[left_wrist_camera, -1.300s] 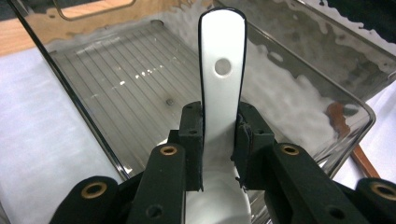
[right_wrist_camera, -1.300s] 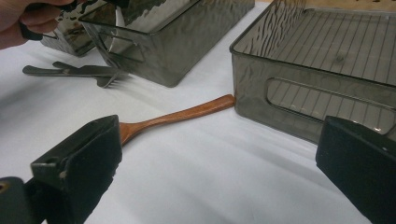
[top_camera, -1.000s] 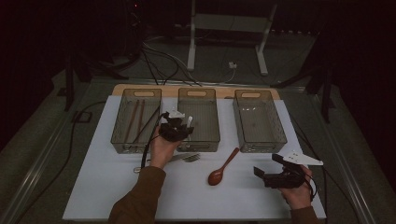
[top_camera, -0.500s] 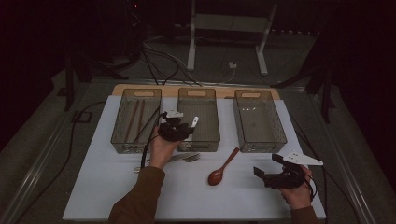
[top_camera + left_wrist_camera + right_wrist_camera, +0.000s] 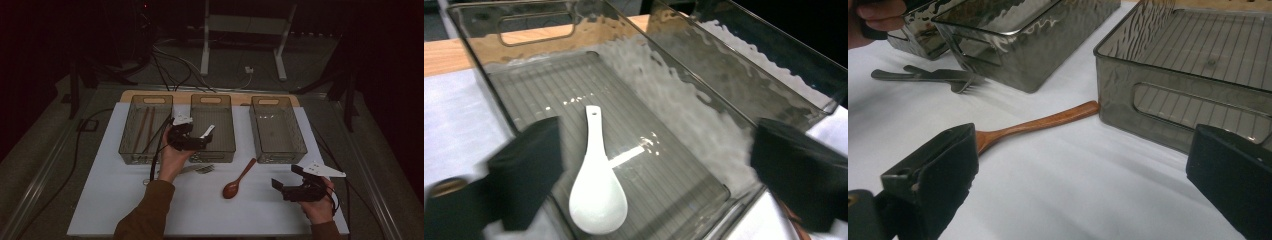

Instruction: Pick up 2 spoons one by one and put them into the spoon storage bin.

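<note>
A white ceramic spoon (image 5: 596, 190) lies on the ribbed floor of the middle smoky bin (image 5: 227, 150), near its front end, and shows in the high view (image 5: 207, 131) too. My left gripper (image 5: 196, 142) hovers over that bin's front left; its jaws have just been opening and stand wide apart (image 5: 656, 170), clear of the spoon below. Near the table's front right my right gripper (image 5: 295, 189) is open and empty (image 5: 1083, 185). A wooden spoon (image 5: 239, 179) lies ahead of it (image 5: 1033, 125).
The left bin (image 5: 129, 145) holds brown chopsticks (image 5: 145, 127). The right bin (image 5: 300, 150) stands to the right of the wooden spoon. A metal fork (image 5: 200, 169) lies on the white mat (image 5: 110, 195) in front of the middle bin.
The left jaws have opened and let go of the white spoon, which now rests on the middle bin's floor. The right hand has stayed put.
</note>
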Action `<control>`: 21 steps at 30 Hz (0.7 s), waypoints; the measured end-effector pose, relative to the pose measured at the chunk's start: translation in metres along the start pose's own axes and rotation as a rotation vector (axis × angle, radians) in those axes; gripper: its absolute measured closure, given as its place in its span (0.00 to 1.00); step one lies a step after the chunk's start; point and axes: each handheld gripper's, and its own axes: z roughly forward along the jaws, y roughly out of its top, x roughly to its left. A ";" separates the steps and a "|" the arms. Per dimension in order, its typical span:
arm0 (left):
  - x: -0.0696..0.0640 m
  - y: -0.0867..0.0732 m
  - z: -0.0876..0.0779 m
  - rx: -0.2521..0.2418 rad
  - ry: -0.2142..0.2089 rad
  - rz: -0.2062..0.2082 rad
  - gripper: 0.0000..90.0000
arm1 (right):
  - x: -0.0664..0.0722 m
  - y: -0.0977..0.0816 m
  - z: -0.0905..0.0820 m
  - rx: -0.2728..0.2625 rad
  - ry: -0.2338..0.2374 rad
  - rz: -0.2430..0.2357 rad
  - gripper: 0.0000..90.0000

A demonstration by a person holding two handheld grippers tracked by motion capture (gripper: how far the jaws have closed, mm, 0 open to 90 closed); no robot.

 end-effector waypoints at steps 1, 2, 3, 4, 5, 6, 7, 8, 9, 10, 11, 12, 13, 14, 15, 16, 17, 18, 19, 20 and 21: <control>-0.001 0.000 0.000 0.006 0.001 0.002 0.02 | 0.000 0.000 0.000 0.000 -0.001 0.000 0.00; -0.003 0.000 0.000 0.009 0.005 0.006 0.02 | 0.000 0.000 0.000 -0.001 -0.002 0.001 0.00; -0.005 0.000 0.000 0.012 0.005 0.014 0.01 | -0.001 0.000 0.000 -0.002 -0.002 0.002 0.00; -0.007 0.000 0.001 0.018 0.002 0.019 0.01 | -0.001 0.000 0.000 -0.003 -0.003 0.002 0.00; -0.008 0.000 0.001 0.022 -0.001 0.023 0.01 | -0.001 0.000 0.000 -0.003 -0.005 0.000 0.00; -0.010 -0.001 0.001 0.023 0.000 0.026 0.01 | -0.001 0.000 0.000 -0.003 -0.006 0.001 0.00; -0.012 -0.001 0.001 0.024 -0.001 0.033 0.01 | -0.001 0.000 -0.001 -0.006 -0.008 0.005 0.00; -0.014 -0.001 0.002 0.026 0.003 0.039 0.01 | -0.001 0.000 -0.001 -0.010 -0.009 0.003 0.00; -0.016 -0.001 0.002 0.028 0.002 0.042 0.01 | -0.001 0.000 -0.001 -0.015 -0.013 0.004 0.00; -0.018 -0.001 0.002 0.031 -0.008 0.045 0.01 | -0.002 0.000 -0.001 -0.019 -0.014 0.005 0.00; -0.021 -0.001 0.003 0.033 -0.015 0.049 0.01 | -0.002 0.000 -0.002 -0.023 -0.015 0.007 0.00; -0.023 -0.001 0.003 0.038 -0.017 0.058 0.01 | -0.002 -0.001 -0.002 -0.026 -0.016 0.009 0.00; -0.026 -0.002 0.004 0.043 -0.020 0.064 0.01 | -0.002 -0.001 -0.002 -0.030 -0.018 0.009 0.00; -0.028 -0.002 0.005 0.042 -0.026 0.065 0.01 | -0.003 -0.001 -0.002 -0.031 -0.019 0.009 0.00; -0.031 -0.002 0.005 0.040 -0.039 0.067 0.01 | -0.003 -0.001 -0.002 -0.031 -0.020 0.009 0.00; -0.033 -0.002 0.005 0.039 -0.052 0.064 0.01 | -0.003 -0.001 -0.002 -0.032 -0.021 0.009 0.00; -0.036 -0.002 0.005 0.039 -0.064 0.064 0.01 | -0.003 -0.001 -0.002 -0.033 -0.021 0.009 0.00; -0.040 -0.002 0.006 0.041 -0.071 0.067 0.01 | -0.002 -0.001 -0.002 -0.035 -0.024 0.006 0.00; -0.044 -0.003 0.006 0.042 -0.075 0.072 0.01 | -0.002 -0.001 -0.002 -0.038 -0.026 0.006 0.00; -0.047 -0.003 0.007 0.044 -0.080 0.081 0.01 | -0.002 -0.001 -0.002 -0.040 -0.026 0.007 0.00; -0.050 -0.003 0.007 0.046 -0.087 0.087 0.01 | -0.002 -0.001 -0.002 -0.040 -0.028 0.007 0.00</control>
